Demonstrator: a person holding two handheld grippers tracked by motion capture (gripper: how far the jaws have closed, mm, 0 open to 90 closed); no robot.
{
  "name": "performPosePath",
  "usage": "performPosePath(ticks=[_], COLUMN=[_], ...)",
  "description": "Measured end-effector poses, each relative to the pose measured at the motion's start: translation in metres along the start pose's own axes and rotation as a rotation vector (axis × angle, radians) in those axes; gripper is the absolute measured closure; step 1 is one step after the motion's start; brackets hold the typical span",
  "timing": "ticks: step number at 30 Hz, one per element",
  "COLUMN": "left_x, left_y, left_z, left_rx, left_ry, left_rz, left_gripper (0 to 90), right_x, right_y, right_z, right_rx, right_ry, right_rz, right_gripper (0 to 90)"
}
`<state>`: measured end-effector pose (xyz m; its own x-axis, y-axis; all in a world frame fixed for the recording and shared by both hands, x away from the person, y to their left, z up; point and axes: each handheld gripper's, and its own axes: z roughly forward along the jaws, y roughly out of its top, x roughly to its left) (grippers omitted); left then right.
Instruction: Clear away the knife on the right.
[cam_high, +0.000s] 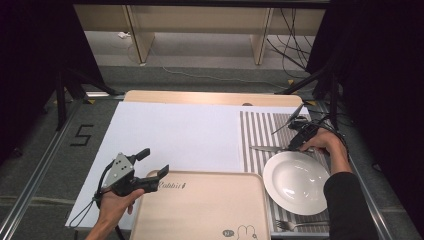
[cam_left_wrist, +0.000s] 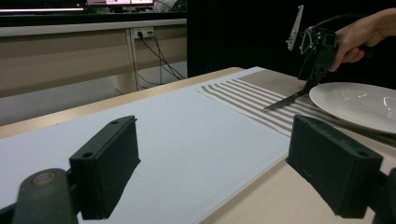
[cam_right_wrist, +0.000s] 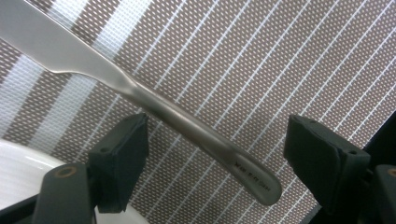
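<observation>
The tray (cam_high: 200, 210) reads "Cabbit"; a "5" (cam_high: 81, 135) is taped on the floor (cam_high: 45, 165).

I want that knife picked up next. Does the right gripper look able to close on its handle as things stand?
Probably yes. The right gripper stands open with the knife handle lying between its fingers, flat on the striped placemat. The plate sits close beside but does not seem to block them.

The broad white sheet (cam_high: 170, 132) covering the table's middle lies bare, giving open passage. Nearer the person, the beige rectangular tray (cam_high: 200, 205) takes up the front edge. On the striped brown-and-white placemat (cam_high: 260, 130), the round white plate (cam_high: 296, 182) and the flat steel knife (cam_high: 270, 148) just beyond it crowd the right side.
</observation>
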<state>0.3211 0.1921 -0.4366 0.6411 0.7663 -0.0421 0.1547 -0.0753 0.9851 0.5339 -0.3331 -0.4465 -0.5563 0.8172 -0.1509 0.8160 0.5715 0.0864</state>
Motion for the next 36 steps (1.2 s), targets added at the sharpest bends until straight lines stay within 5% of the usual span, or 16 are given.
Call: performPosePath(ticks=[3, 5, 21, 26, 36], left_x=[0.000, 0.000, 0.000, 0.000, 0.000], left_y=[0.000, 0.000, 0.000, 0.000, 0.000], left_z=[0.000, 0.001, 0.002, 0.002, 0.002], left_rx=[0.000, 0.002, 0.005, 0.007, 0.008], left_ry=[0.001, 0.000, 0.000, -0.002, -0.003], left_rz=[0.000, 0.001, 0.005, 0.006, 0.011], left_gripper=[15.7, 15.7, 15.7, 15.7, 15.7], right_x=[-0.003, 0.000, 0.004, 0.006, 0.015], right_y=[0.000, 0.000, 0.003, 0.006, 0.015], right_z=[0.003, 0.004, 0.005, 0.004, 0.002], right_rx=[-0.004, 0.013, 0.028, -0.003, 0.049], right_ry=[-0.008, -0.010, -0.018, -0.020, -0.036], right_rz=[-0.032, 0.004, -0.039, -0.083, -0.152], right_gripper=[24.2, 24.3, 32.8, 40.6, 48.9])
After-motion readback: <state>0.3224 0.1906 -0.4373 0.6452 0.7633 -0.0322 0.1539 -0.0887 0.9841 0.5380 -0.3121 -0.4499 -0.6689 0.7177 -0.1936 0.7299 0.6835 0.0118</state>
